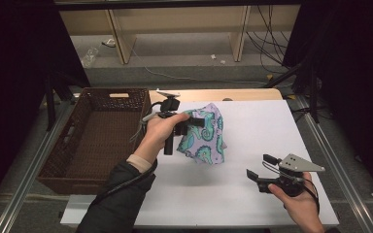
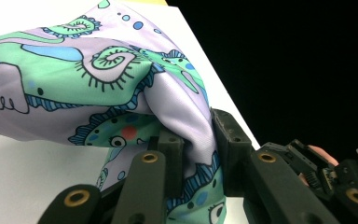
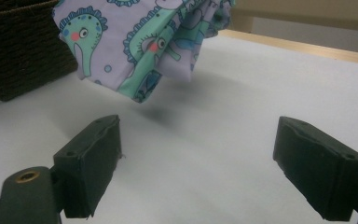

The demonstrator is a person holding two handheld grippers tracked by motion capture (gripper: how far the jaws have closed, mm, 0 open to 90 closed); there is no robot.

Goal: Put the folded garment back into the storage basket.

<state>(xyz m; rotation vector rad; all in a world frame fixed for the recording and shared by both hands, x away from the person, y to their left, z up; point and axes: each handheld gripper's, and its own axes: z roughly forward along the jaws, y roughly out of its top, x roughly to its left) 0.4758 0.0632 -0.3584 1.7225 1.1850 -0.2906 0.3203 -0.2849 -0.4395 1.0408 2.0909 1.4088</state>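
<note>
Left gripper view: cloth pinched in left gripper

So the table is basically a flat white top with a strip of bare light wood running along its far edge. The main thing sitting on it is a dark brown woven basket, parked at the table's left end with its outer side hanging past the white top. It's rectangular and open on top, with a small pale tag on its far rim. To the right of the basket it's all plain white surface, out to the near and right edges. In the right gripper view the basket's woven corner rests right on the white top.
</note>
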